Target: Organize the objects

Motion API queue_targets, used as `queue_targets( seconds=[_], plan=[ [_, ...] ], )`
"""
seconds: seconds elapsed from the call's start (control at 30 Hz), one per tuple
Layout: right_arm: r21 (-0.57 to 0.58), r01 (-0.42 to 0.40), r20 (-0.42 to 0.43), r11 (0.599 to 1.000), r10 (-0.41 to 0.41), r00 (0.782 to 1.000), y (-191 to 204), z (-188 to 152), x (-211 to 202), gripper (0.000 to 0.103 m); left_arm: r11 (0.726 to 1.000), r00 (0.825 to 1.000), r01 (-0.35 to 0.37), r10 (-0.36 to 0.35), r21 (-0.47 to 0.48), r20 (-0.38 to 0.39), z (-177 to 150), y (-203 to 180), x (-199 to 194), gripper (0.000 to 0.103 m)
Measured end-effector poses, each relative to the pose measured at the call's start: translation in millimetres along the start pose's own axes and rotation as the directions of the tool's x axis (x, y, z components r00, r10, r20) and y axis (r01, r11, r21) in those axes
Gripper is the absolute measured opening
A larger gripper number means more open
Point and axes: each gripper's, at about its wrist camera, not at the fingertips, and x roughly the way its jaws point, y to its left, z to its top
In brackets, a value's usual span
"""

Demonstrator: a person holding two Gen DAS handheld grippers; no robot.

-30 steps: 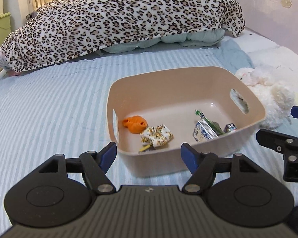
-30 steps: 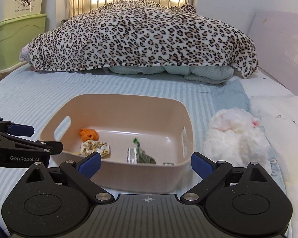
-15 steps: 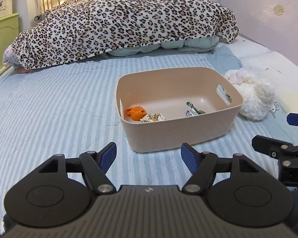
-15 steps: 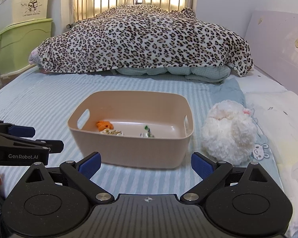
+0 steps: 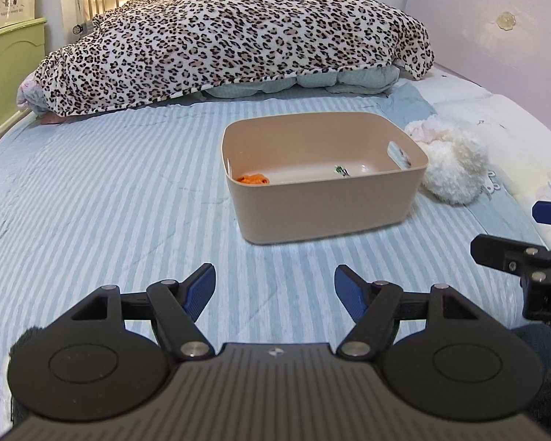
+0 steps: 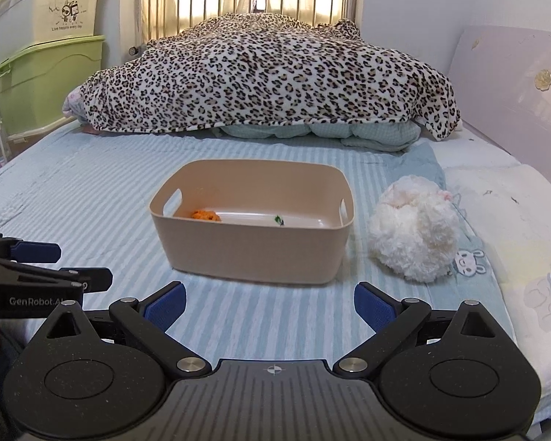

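Observation:
A beige plastic bin [image 5: 323, 213] [image 6: 253, 250] with handle cut-outs stands on the blue striped bed sheet. Inside it I see an orange item [image 5: 252, 179] [image 6: 205, 215] at the left and a green-tipped item [image 5: 341, 171] [image 6: 278, 219] near the middle; its near wall hides the rest. My left gripper [image 5: 274, 288] is open and empty, well short of the bin. My right gripper [image 6: 270, 307] is open and empty, also short of the bin. Each gripper shows at the edge of the other's view.
A white plush toy [image 5: 450, 169] [image 6: 415, 235] lies right of the bin. A leopard-print blanket [image 6: 268, 81] is heaped across the far side of the bed. Green and cream storage boxes [image 6: 44, 62] stand at the left. A headboard [image 6: 514, 95] runs along the right.
Both grippers have pulled back and away from the bin, which now looks smaller and farther off. Its near wall now hides most of the contents. Both stay open.

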Motion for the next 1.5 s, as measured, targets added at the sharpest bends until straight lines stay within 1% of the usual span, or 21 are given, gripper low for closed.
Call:
queue_targets(
  seconds=[0.23,0.47,0.57,0.7,0.83,1.2,1.5],
  plan=[
    [0.021,-0.005,-0.007,1.0,0.005,1.0,-1.4,-13.4,-18.6,0.1,1.0,1.0,-0.014,0.014,0.004,-0.01,-18.1,-4.1,-15.1,0.073],
    [0.028,-0.01,-0.022,1.0,0.01,1.0,-0.7,-25.7,-29.2,0.1,1.0,1.0,0.005,-0.005,-0.008,-0.013,-27.9,-5.8,-31.4,0.073],
    [0.028,-0.013,-0.024,1.0,0.014,1.0,-1.5,-27.7,-32.5,0.1,0.999,0.999,0.031,-0.031,-0.019,-0.014,-29.3,-5.9,-36.7,0.073],
    [0.027,-0.013,-0.024,1.0,0.014,1.0,-1.1,-28.5,-35.1,0.1,0.999,0.999,0.036,-0.036,-0.024,-0.004,-29.4,-7.4,-45.3,0.073],
    [0.024,-0.016,-0.017,1.0,0.016,1.0,-1.4,-29.1,-40.6,0.1,0.999,1.0,0.029,-0.029,-0.025,0.005,-28.6,-8.7,-52.4,0.073],
    [0.017,-0.027,0.017,1.0,0.026,1.0,1.5,-24.1,-58.0,0.1,1.0,0.999,0.016,-0.016,0.005,0.033,-26.1,-14.3,-61.5,0.073],
    [0.02,-0.03,0.029,0.999,0.029,0.999,3.3,-20.1,-64.4,0.1,1.0,0.999,0.027,-0.028,0.005,0.043,-24.3,-15.1,-65.7,0.073]
  ],
)
